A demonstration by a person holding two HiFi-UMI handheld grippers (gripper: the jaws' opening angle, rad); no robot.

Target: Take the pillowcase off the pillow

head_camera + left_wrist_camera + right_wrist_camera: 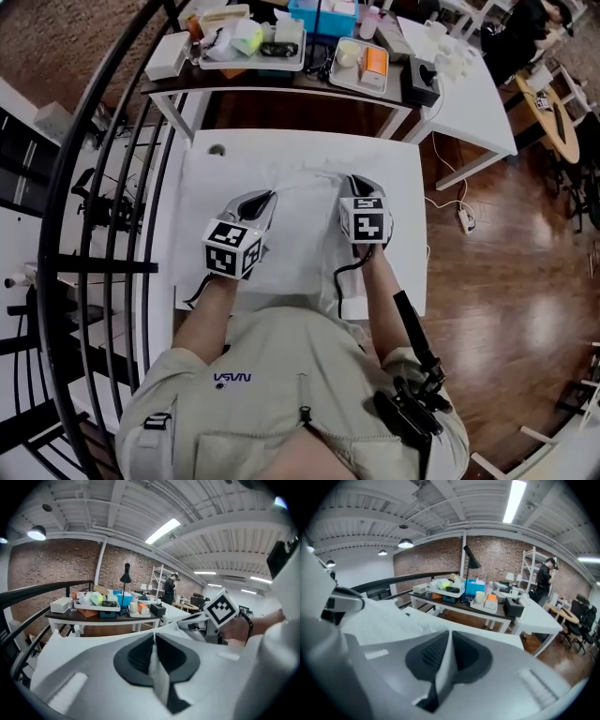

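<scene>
White table (pixel 403 159) in a room with a brick wall (pixel 42 569). On it, the pillowcase (pixel 300 225), pillow likely still inside. Left gripper (pixel 153 656) and right gripper (pixel 449 653) both squeezed tight on folds of its cloth. Looks barely begun; all the pulling left.

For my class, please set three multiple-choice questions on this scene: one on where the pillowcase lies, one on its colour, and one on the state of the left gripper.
1. Where does the pillowcase lie?
A on the white table
B on a bed
C on a sofa

2. What colour is it?
A blue
B white
C orange

3. The fingers of the left gripper are:
A wide apart
B shut on nothing
C shut on a fold of the pillowcase

Answers:
1 A: the head view shows it spread on the table before the person.
2 B: the cloth is white in every view.
3 C: a white fold is pinched between the fingers.
</scene>
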